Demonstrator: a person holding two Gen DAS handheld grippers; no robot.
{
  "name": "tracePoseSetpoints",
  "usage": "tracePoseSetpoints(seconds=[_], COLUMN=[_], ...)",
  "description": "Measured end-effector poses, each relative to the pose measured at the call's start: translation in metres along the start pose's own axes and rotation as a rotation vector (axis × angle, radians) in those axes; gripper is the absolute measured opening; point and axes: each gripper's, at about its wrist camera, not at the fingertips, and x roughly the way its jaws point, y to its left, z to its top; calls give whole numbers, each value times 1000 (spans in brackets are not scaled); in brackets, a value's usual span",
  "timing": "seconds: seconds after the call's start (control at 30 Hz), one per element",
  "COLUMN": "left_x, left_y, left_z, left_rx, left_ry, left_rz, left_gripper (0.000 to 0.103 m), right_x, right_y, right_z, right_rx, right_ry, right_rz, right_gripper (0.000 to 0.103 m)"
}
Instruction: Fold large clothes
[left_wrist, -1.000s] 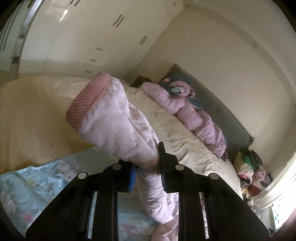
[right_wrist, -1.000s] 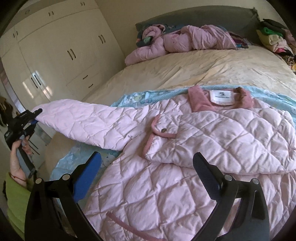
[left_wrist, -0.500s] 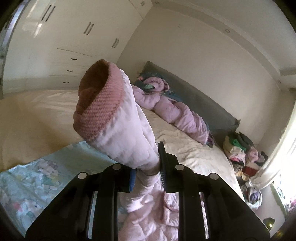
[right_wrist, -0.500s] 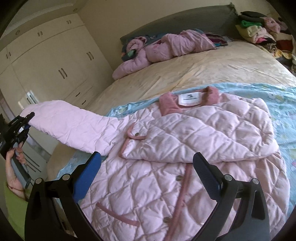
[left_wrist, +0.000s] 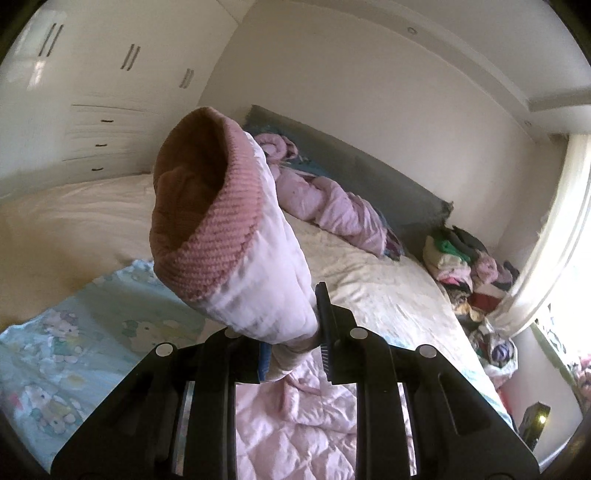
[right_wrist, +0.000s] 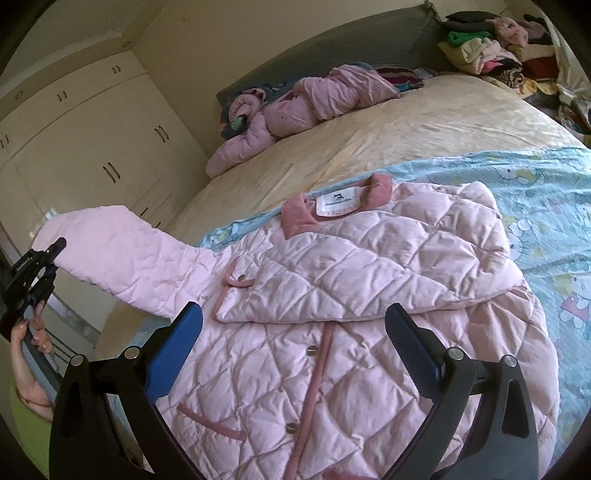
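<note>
Jacket: pink quilted jacket lies flat on blue cartoon sheet, one side folded in.
Sleeve: sleeve raised off the bed's edge.
Left tongs: left tongs clamped on sleeve near cuff.
Right tongs: right tongs spread wide, empty, above jacket's front.
Bed: cream bed; second pink garment by headboard.
Room: white wardrobes.

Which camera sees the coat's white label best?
The right wrist view: the white label shows plainly inside the collar of the pink coat. The left wrist view shows none of it, only the sleeve cuff.
</note>
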Motion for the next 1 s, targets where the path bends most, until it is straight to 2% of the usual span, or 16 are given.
tracePoseSetpoints(seconds=[0.53, 0.67, 1.0], left_x=[28, 39, 65], left_y=[-57, -66, -93], left_z=[-48, -63, -114], left_rx=[135, 174, 265], left_ry=[105, 150, 269], left_rz=[-118, -177, -241], left_gripper=[13, 13, 13], right_x=[-15, -17, -23], right_y=[-30, -38, -59], right_z=[1, 0, 1], right_rx=[56, 71, 117], right_ry=[-23, -26, -37], right_rz=[-32, -46, -81], right_gripper=[99, 99, 99])
